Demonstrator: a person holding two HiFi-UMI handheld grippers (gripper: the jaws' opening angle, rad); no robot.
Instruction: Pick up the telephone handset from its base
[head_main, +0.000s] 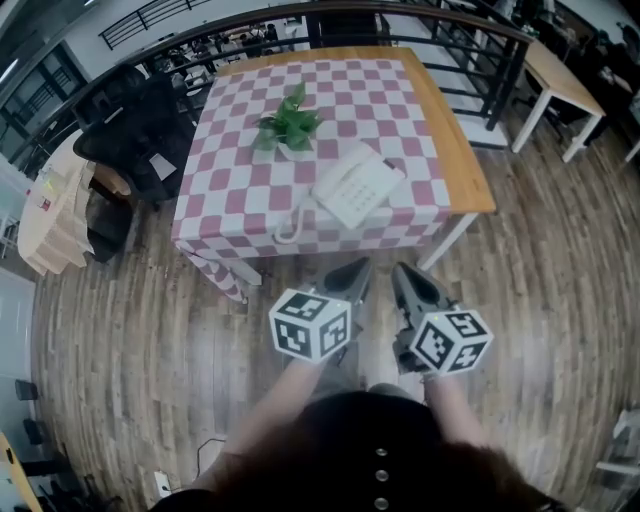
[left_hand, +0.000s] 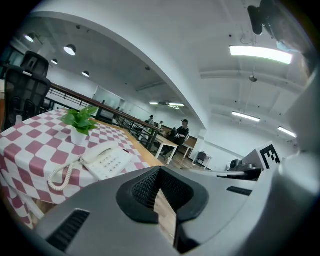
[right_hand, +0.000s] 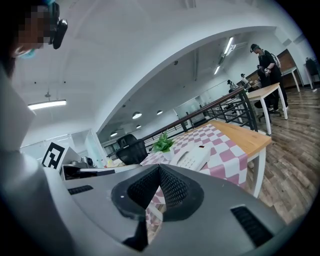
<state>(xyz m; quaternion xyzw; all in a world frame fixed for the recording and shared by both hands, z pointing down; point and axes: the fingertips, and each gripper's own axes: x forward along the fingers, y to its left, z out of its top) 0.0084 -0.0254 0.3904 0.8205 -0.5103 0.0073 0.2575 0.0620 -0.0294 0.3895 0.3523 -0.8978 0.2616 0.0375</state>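
A white telephone (head_main: 358, 188) sits near the front edge of a table (head_main: 455, 150) covered with a pink-and-white checked cloth. Its handset (head_main: 337, 172) rests on the base along the left side, and a coiled cord (head_main: 289, 229) trails toward the table edge. Both grippers hang over the floor short of the table, side by side. My left gripper (head_main: 356, 270) is shut and empty. So is my right gripper (head_main: 404, 272). The telephone (left_hand: 106, 160) lies ahead and to the left in the left gripper view, and the telephone (right_hand: 193, 157) is just right of centre in the right gripper view.
A small potted plant (head_main: 290, 125) stands on the cloth behind the telephone. A black office chair (head_main: 135, 140) is left of the table, a black railing (head_main: 470, 45) runs behind it, and a light wooden table (head_main: 560, 75) stands at the far right. People (left_hand: 180, 132) sit far off.
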